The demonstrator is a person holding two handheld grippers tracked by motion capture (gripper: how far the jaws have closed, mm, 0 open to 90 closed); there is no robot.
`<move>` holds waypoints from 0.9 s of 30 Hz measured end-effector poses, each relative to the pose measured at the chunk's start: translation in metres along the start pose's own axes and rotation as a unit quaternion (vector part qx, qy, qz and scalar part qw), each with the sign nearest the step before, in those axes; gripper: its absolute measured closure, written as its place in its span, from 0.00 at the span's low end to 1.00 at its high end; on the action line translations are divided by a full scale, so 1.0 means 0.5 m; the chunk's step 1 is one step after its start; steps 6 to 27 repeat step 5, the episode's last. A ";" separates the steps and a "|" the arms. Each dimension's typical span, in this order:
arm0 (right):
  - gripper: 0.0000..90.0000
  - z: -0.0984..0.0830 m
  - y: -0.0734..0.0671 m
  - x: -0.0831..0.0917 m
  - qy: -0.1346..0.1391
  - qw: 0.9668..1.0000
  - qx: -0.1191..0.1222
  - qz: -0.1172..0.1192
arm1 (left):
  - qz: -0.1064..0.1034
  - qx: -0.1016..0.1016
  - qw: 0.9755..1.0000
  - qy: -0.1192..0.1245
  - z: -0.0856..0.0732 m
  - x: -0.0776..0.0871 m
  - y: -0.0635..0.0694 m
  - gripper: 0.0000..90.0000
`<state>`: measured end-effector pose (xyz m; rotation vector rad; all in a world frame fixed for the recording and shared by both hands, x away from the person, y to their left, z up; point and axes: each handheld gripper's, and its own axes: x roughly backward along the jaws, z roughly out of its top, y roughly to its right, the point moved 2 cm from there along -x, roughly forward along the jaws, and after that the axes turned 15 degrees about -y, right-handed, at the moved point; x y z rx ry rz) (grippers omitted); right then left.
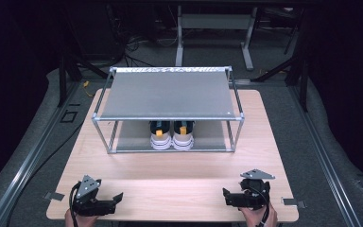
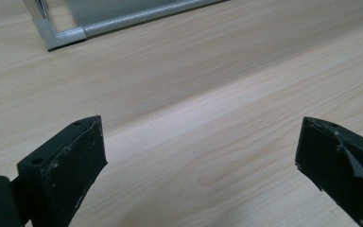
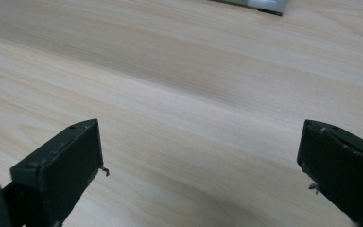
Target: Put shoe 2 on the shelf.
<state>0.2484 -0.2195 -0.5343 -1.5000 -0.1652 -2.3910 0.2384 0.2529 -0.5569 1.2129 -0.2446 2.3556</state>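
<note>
White shoes (image 1: 171, 136), two, under rack (image 1: 168, 94)

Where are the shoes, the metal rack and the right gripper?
shoes (image 1: 172, 135), high view, on the heel of the left shoe of the pair.
metal rack (image 1: 168, 94), high view, on its grey top shelf.
right gripper (image 1: 227, 196), high view, midway between its open fingertips.

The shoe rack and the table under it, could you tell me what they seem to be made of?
The shoe rack looks like matte metal tubing with lighter corner joints, carrying flat grey shelves, perhaps fabric or sheet; the look leaves that open. The table looks like light wood or wood-effect laminate: pale grain lines and a soft sheen show in both gripper views. The pair of shoes seems to have white rubber toes.
</note>
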 end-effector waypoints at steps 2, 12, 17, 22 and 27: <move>0.00 -0.006 0.005 0.000 0.001 1.000 -0.005 -0.001 | 0.000 0.003 1.000 0.004 -0.002 -0.001 -0.002 0.02; 0.00 -0.016 0.017 -0.004 0.003 1.000 -0.011 -0.001 | -0.001 0.007 1.000 0.008 -0.005 0.000 -0.005 0.02; 0.00 -0.016 0.017 -0.004 0.003 1.000 -0.011 -0.001 | -0.001 0.007 1.000 0.008 -0.005 0.000 -0.005 0.02; 0.00 -0.016 0.017 -0.004 0.003 1.000 -0.011 -0.001 | -0.001 0.007 1.000 0.008 -0.005 0.000 -0.005 0.02; 0.00 -0.016 0.017 -0.004 0.003 1.000 -0.011 -0.001 | -0.001 0.007 1.000 0.008 -0.005 0.000 -0.005 0.02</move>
